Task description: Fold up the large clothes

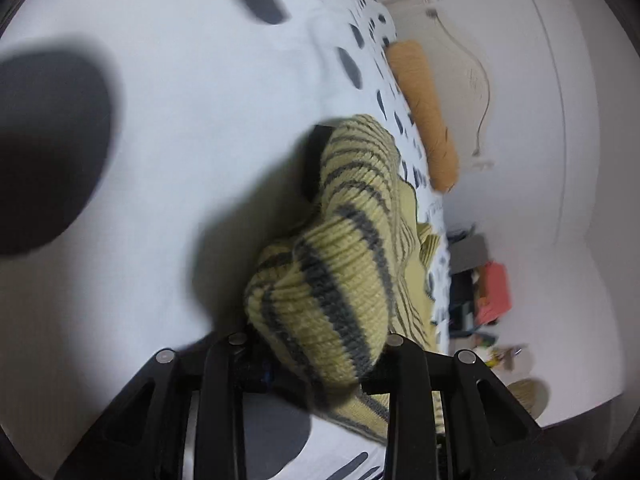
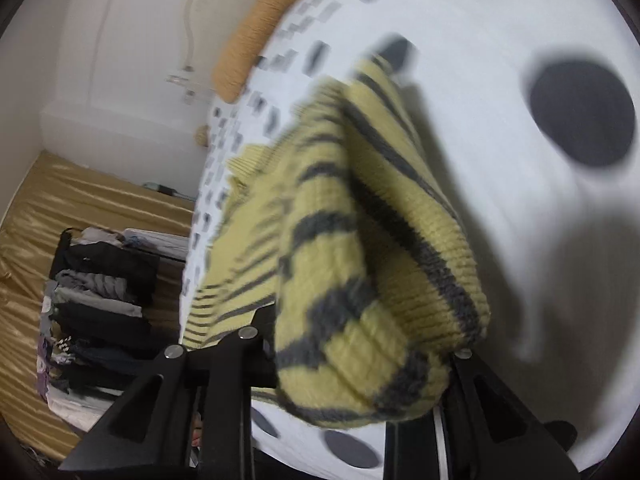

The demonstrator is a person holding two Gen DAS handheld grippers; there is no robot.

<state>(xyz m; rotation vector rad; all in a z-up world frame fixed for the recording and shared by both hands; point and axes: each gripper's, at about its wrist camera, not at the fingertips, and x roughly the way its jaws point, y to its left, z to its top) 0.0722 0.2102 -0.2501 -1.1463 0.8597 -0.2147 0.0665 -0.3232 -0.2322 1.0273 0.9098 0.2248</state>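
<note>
A yellow-green knitted sweater with dark grey stripes is bunched up over the white spotted bedspread. My left gripper is shut on a thick fold of it, and the knit covers most of both fingers. In the right wrist view the same sweater hangs in a heavy fold from my right gripper, which is shut on it too. The rest of the sweater trails down toward the bed's edge. Both views are motion-blurred.
An orange bolster pillow lies along the bed's far edge by a white wall. A pile of folded dark and grey clothes rests on gold cloth beside the bed. Red and dark clutter sits on the floor.
</note>
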